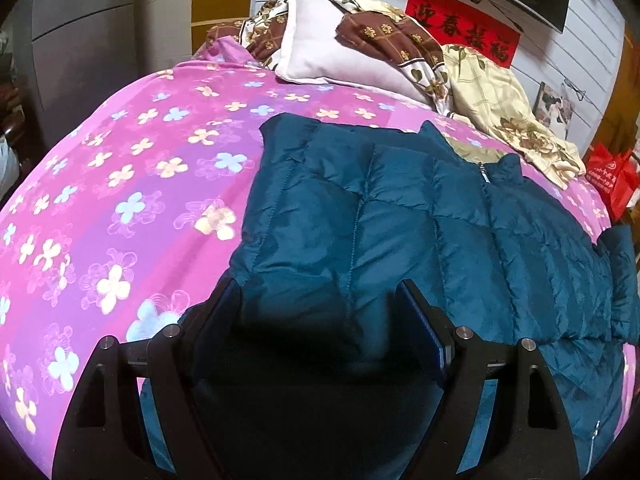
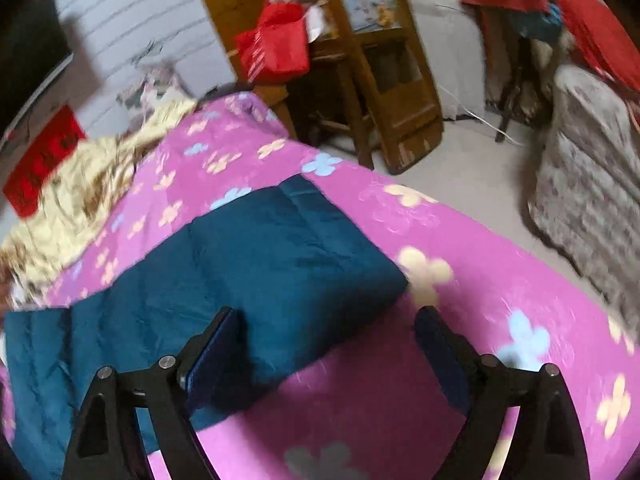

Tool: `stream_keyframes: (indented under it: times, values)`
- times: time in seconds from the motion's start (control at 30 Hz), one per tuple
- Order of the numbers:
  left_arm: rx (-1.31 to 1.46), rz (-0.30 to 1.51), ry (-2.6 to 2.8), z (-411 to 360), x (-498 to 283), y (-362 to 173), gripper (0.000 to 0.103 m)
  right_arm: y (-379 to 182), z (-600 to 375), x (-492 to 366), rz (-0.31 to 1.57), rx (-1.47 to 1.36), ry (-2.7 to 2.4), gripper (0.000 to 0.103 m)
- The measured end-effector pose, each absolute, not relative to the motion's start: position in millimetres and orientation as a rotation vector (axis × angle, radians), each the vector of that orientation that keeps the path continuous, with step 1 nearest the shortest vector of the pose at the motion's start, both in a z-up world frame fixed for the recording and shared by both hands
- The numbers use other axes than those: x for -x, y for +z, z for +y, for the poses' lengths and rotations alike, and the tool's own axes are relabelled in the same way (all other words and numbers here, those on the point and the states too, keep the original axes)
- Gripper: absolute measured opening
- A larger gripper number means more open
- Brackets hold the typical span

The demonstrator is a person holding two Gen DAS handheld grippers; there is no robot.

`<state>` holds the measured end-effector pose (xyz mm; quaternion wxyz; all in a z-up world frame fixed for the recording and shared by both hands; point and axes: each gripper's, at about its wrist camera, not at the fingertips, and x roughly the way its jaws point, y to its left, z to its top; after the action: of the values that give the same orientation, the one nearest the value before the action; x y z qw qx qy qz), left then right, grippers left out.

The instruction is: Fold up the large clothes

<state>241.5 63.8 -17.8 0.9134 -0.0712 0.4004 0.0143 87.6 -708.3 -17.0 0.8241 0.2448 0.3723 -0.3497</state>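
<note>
A teal quilted puffer jacket (image 1: 400,224) lies spread on a bed with a pink flowered sheet (image 1: 120,184). Its collar and zipper (image 1: 486,174) point toward the far right. My left gripper (image 1: 320,300) is open, low over the jacket's near part, with fabric between and under the fingers. In the right wrist view a sleeve or side part of the jacket (image 2: 260,256) lies flat on the sheet (image 2: 480,280). My right gripper (image 2: 324,328) is open just above the sleeve's near edge, left finger over the fabric, right finger over the sheet.
A white pillow (image 1: 320,48) and patterned quilts (image 1: 500,108) are heaped at the bed's far end by the wall. A red bag (image 2: 276,44), a wooden chair (image 2: 380,80) and a covered sofa (image 2: 588,184) stand beside the bed.
</note>
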Motion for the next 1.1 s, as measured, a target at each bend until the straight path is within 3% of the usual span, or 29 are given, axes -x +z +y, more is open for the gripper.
stream_keyframes:
  times: [0.07,0.13,0.17,0.2,0.27,0.5,0.7,1.1]
  values:
    - [0.137,0.835,0.035,63,-243,-20,0.081,-20,-708,-98,0.843,-0.457,-0.751,0.09]
    - [0.13,0.848,0.046,62,-245,-23,0.081,-22,-703,-101,0.855,-0.407,-0.74,0.079]
    - [0.128,0.851,0.049,63,-245,-24,0.081,-21,-697,-102,0.852,-0.374,-0.726,0.057]
    - [0.127,0.854,0.052,63,-245,-25,0.081,-21,-693,-103,0.85,-0.356,-0.706,0.028]
    - [0.134,0.856,0.055,65,-245,-25,0.081,-21,-684,-102,0.848,-0.332,-0.68,0.007]
    - [0.151,0.842,0.077,75,-240,-16,0.081,54,-603,-78,0.636,-0.116,-0.668,0.005]
    - [0.148,0.864,0.062,76,-239,-16,0.081,114,-485,-91,0.474,-0.095,-0.434,0.005]
    - [0.219,0.901,0.05,91,-250,-16,0.08,33,-221,-208,0.597,-0.113,0.066,0.005]
